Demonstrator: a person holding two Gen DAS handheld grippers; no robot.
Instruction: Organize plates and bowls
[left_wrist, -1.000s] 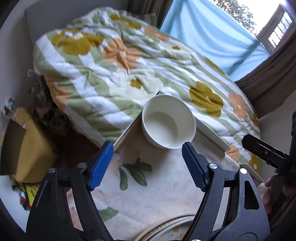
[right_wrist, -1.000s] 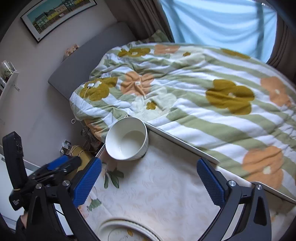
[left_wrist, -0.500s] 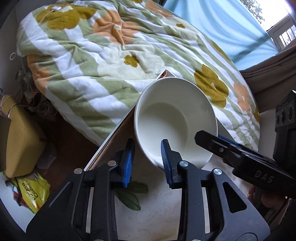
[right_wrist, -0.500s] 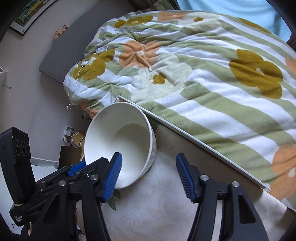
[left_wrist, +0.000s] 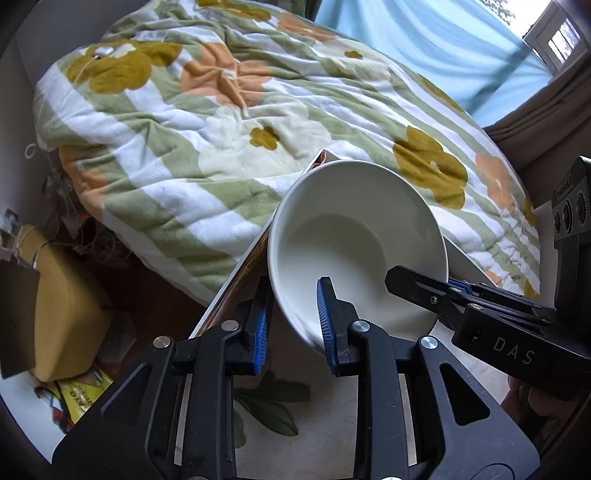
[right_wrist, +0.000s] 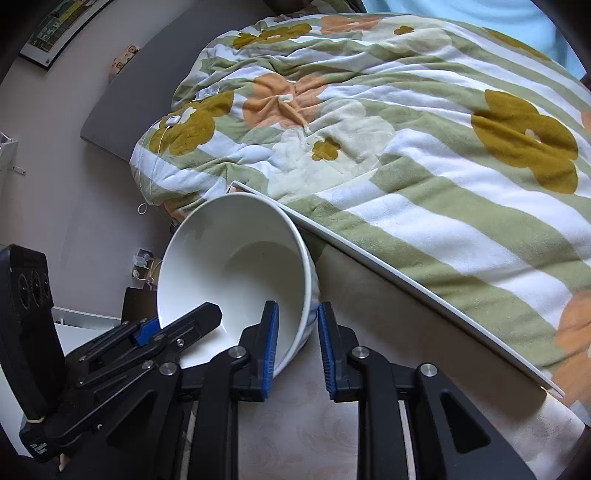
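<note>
Left wrist view: the left gripper straddles the near-left rim of the white bowl, one blue pad outside the wall and one inside, and its jaws are closing onto that rim. The bowl sits at the far-left corner of the table, which wears a pale floral cloth, just beside the flowered quilt on the bed. The right gripper comes in from the right and bites the rim on the opposite side.

Right wrist view: the right gripper has the bowl's right wall between its pads, jaws closing on it, while the left gripper reaches in over the near-left rim. The bowl looks tipped toward the camera, though the lens may exaggerate this.

To do this grasp well, I judge both pinches should seat fully on the rim before any lift. Glazed ceramic is slick, so the two hands should rise together and level, keeping the bowl clear of the table's raised white edge.
</note>
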